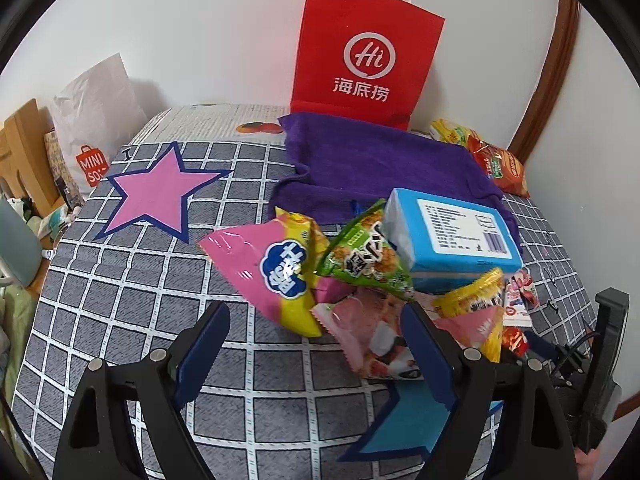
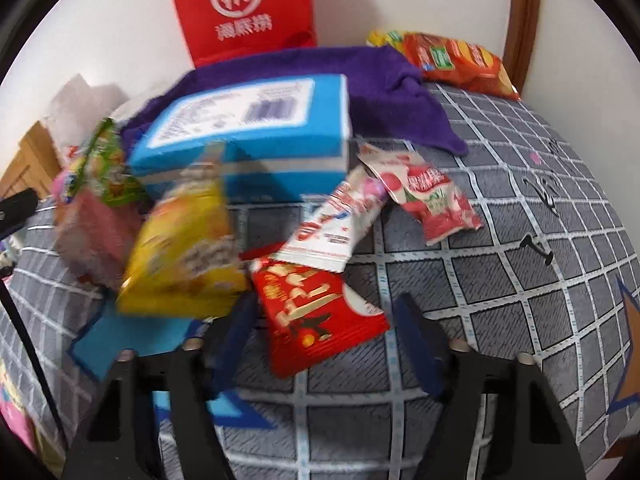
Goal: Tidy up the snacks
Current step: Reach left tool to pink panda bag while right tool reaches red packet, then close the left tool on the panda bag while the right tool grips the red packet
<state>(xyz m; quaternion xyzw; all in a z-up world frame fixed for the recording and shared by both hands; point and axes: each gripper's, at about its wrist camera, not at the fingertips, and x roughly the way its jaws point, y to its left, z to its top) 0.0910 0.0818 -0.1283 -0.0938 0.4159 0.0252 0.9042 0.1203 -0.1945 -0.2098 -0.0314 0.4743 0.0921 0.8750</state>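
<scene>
A heap of snack packets lies on a grey checked cloth (image 1: 120,320), crowded against a blue box (image 1: 452,236). In front of the box: a pink packet (image 1: 264,272), a green packet (image 1: 368,256), a yellow packet (image 2: 184,248) and a red packet (image 2: 316,316). Behind the box is a purple towel (image 1: 360,160), then a red bag (image 1: 364,56). An orange packet (image 2: 460,60) lies beyond the towel. The left gripper (image 1: 316,336) is spread wide, holding nothing. The right gripper (image 2: 324,320) is spread wide around the red packet.

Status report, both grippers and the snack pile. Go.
Left gripper open, empty, short of the pink packet. Right gripper open around the red packet. Blue box sits on the pile.
</scene>
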